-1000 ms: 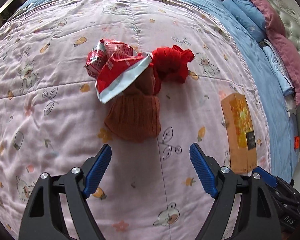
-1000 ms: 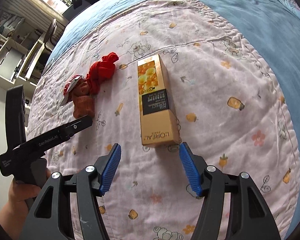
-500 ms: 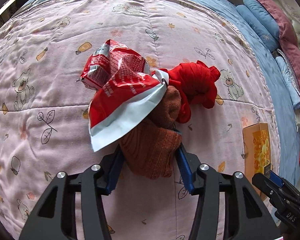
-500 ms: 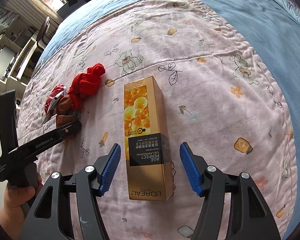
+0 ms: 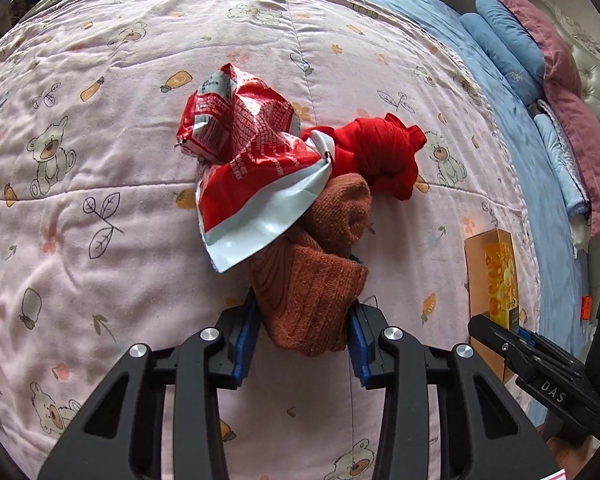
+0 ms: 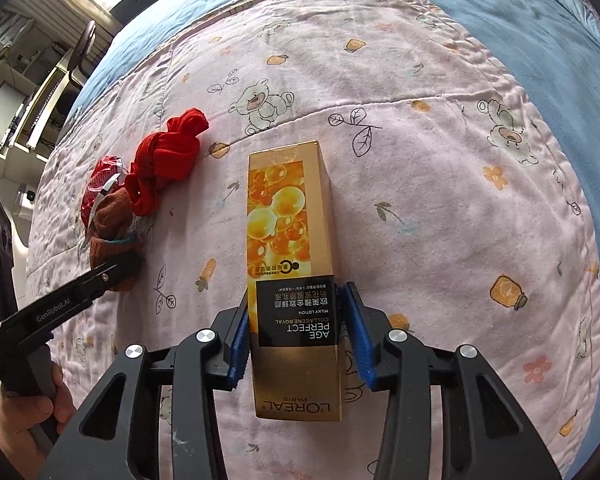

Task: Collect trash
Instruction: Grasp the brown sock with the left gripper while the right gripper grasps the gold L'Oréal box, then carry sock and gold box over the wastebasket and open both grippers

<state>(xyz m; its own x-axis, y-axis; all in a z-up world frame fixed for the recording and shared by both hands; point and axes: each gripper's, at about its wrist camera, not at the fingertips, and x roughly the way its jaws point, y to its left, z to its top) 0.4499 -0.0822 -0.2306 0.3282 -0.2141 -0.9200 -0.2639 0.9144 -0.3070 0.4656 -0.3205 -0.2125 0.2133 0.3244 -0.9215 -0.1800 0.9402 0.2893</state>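
The right hand-held gripper [image 6: 296, 334] has just closed across the gold carton [image 6: 294, 276], whose long axis runs straight ahead, while the left hand-held gripper [image 5: 302, 330] pinches the brown sock [image 5: 312, 300].

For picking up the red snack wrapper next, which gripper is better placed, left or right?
Left, probably. The left gripper is right below the red snack wrapper, though its jaws have just closed on the brown sock. The right gripper has just closed around the gold lotion box, farther away.
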